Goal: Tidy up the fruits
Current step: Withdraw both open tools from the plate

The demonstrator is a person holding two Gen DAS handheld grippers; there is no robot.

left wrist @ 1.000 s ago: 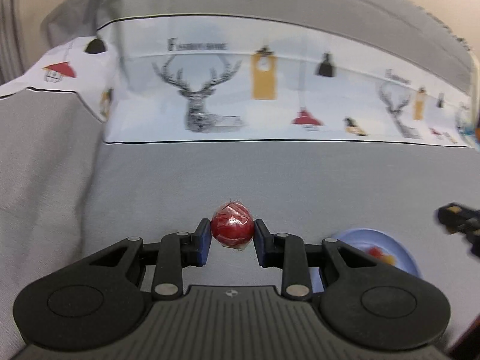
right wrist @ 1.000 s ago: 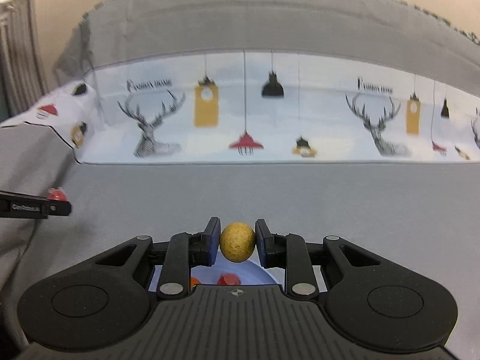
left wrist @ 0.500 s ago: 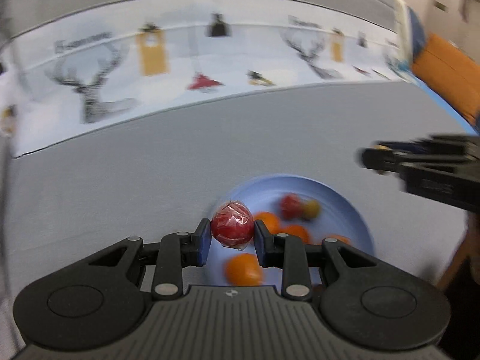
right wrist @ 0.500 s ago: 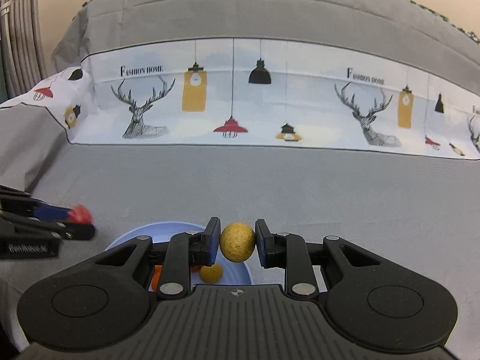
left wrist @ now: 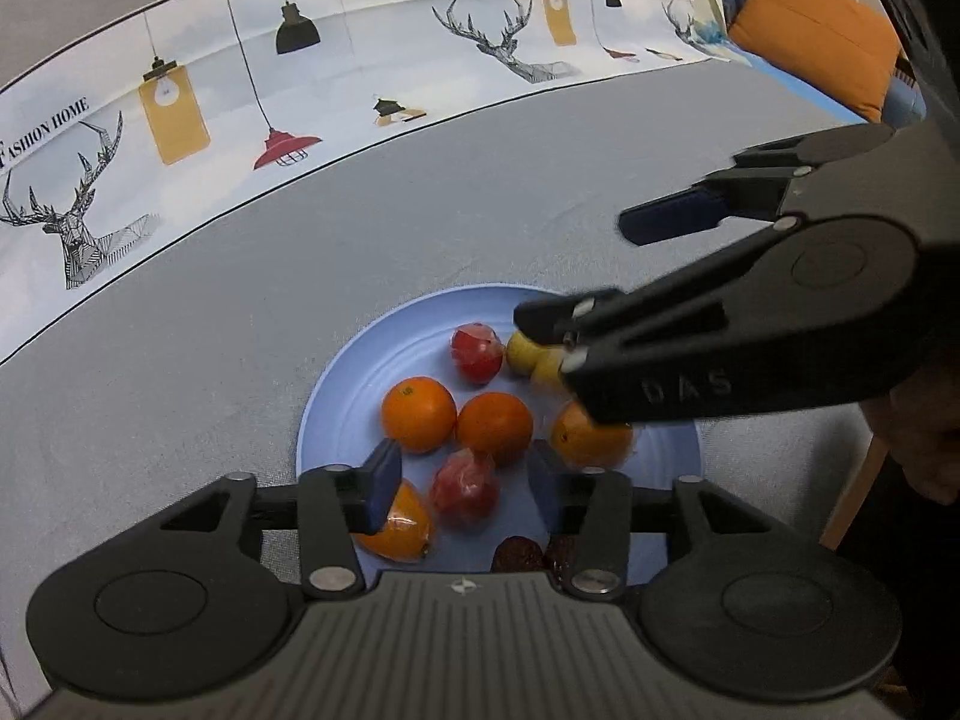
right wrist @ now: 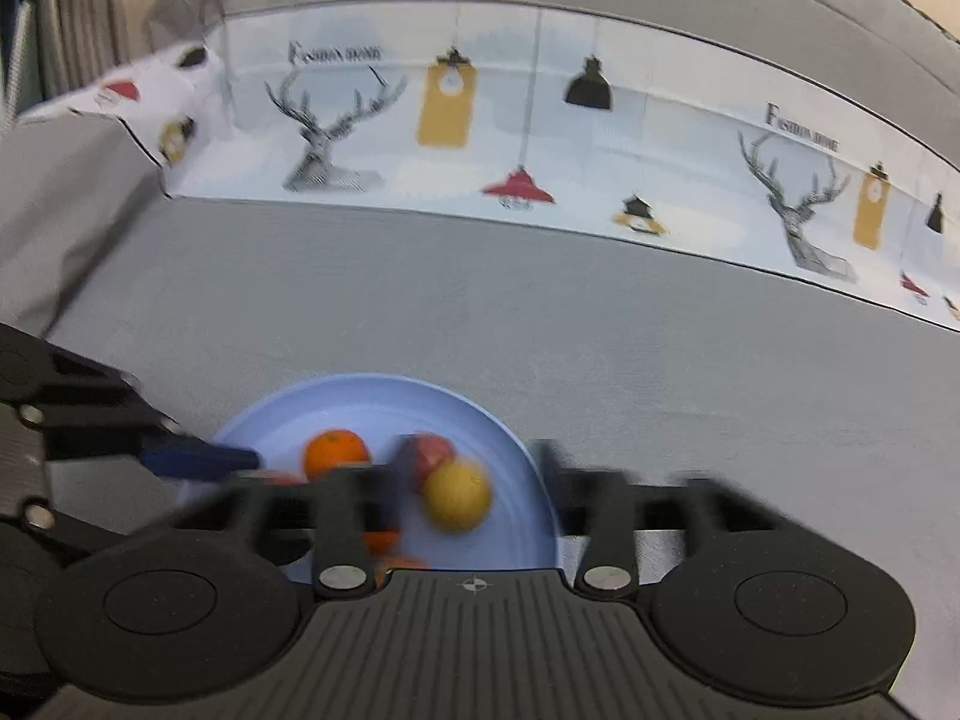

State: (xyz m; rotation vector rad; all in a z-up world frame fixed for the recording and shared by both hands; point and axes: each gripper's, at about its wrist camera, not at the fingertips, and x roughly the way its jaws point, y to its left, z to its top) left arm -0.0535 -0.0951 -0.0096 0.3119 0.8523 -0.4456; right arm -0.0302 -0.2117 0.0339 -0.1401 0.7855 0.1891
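Note:
A blue plate (left wrist: 336, 384) on the grey bedspread holds several oranges (left wrist: 418, 416), two wrapped red fruits, yellow fruits and dark dates (left wrist: 517, 553). My left gripper (left wrist: 459, 483) is open above the plate; a wrapped red fruit (left wrist: 465, 489) lies loose between its fingers. My right gripper (right wrist: 465, 495) is open over the same plate (right wrist: 510, 444), and a yellow fruit (right wrist: 457, 495) sits loose between its fingers. The right gripper also shows in the left wrist view (left wrist: 576, 285), over the plate's right side. The left gripper's blue fingertip (right wrist: 198, 461) shows in the right wrist view.
A white band printed with deer and lamps (left wrist: 180, 114) runs across the bed behind the plate. An orange cushion (left wrist: 810, 42) lies at the far right. A wooden leg (left wrist: 852, 498) stands beside the bed at the right.
Both grippers moved over the plate and opened. The left let go of the wrapped red fruit and the right let go of the yellow fruit, both now on the plate.

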